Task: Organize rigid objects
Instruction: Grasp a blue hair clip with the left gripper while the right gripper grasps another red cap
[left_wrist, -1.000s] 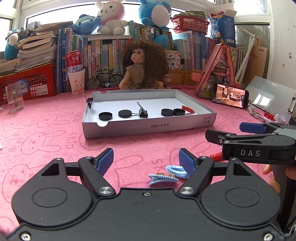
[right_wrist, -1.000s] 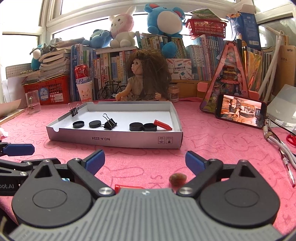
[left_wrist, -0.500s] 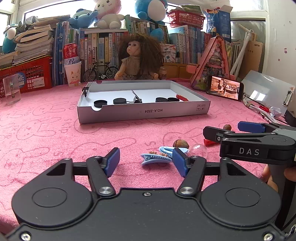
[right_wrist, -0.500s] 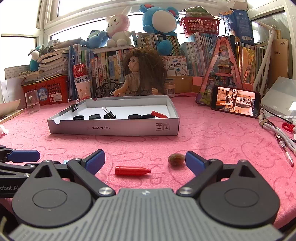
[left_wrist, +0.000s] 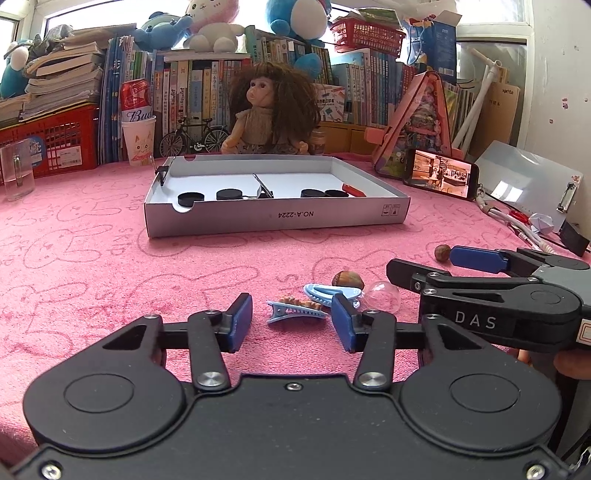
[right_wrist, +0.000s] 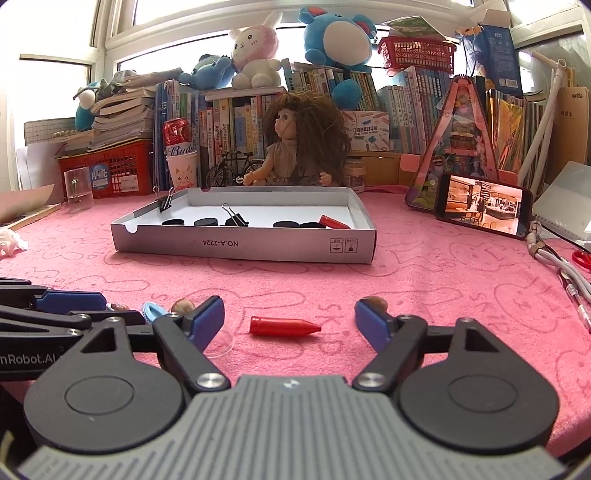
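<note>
- The right gripper (right_wrist: 289, 319) is spread wide and empty, with the red cap (right_wrist: 283, 326) lying on the cloth between its fingers, long axis left-right, tip pointing right.
- The left gripper (left_wrist: 291, 322) is also apart, with a blue hair clip (left_wrist: 295, 314) just ahead of it.
- The tray (right_wrist: 243, 248) sits farther off, straight ahead.

Left gripper (left_wrist: 291, 319): matte black body, two round discs, silver screws, blue pads (left_wrist: 240, 321) on black linkage arms. Right gripper (right_wrist: 289, 320): ribbed grey body, black discs, blue pads (right_wrist: 207, 318), white "DAS" lettering on side. Bare skin under it.
</note>
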